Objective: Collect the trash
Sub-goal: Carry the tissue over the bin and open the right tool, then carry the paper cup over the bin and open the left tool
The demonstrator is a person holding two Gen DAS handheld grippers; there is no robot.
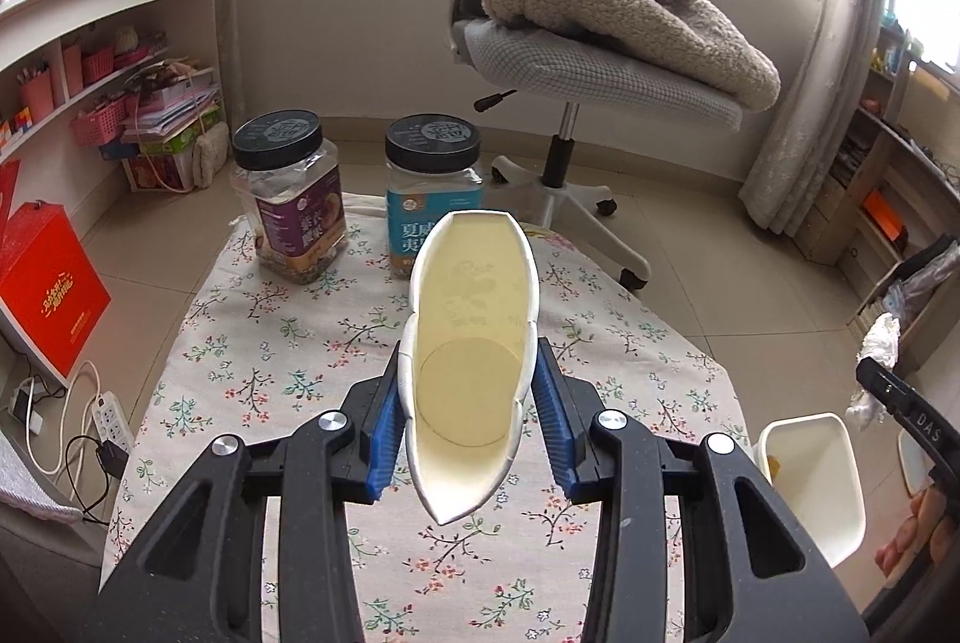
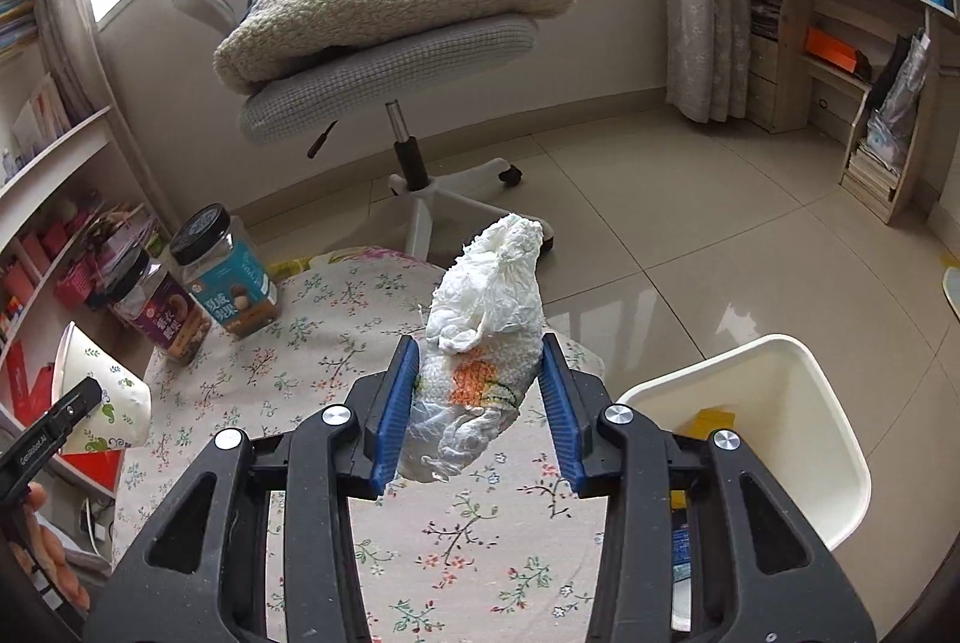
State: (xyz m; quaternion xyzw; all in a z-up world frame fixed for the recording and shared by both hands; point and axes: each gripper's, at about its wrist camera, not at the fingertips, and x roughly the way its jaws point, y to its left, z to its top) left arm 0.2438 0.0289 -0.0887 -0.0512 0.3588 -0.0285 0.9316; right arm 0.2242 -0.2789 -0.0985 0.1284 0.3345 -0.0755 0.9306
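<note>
My left gripper [image 1: 474,421] is shut on a squashed white paper cup [image 1: 471,343], held above the floral tablecloth [image 1: 270,373] with its cream inside facing the camera. In the right wrist view that cup [image 2: 105,397] shows at the far left, with green leaf prints on its outside. My right gripper [image 2: 480,397] is shut on a crumpled white tissue wad [image 2: 486,331] with an orange print. The wad [image 1: 879,343] also appears at the right edge of the left wrist view. A white trash bin [image 2: 780,403] stands on the floor right of the table, with yellow scraps inside; it is also the bin [image 1: 822,487] at lower right.
Two black-lidded snack jars, a purple-labelled jar [image 1: 297,205] and a teal-labelled jar [image 1: 429,187], stand at the table's far edge. Behind them is an office chair [image 1: 600,61] with a blanket and a toy monkey. Shelves line both walls; a power strip [image 1: 111,415] lies on the floor at left.
</note>
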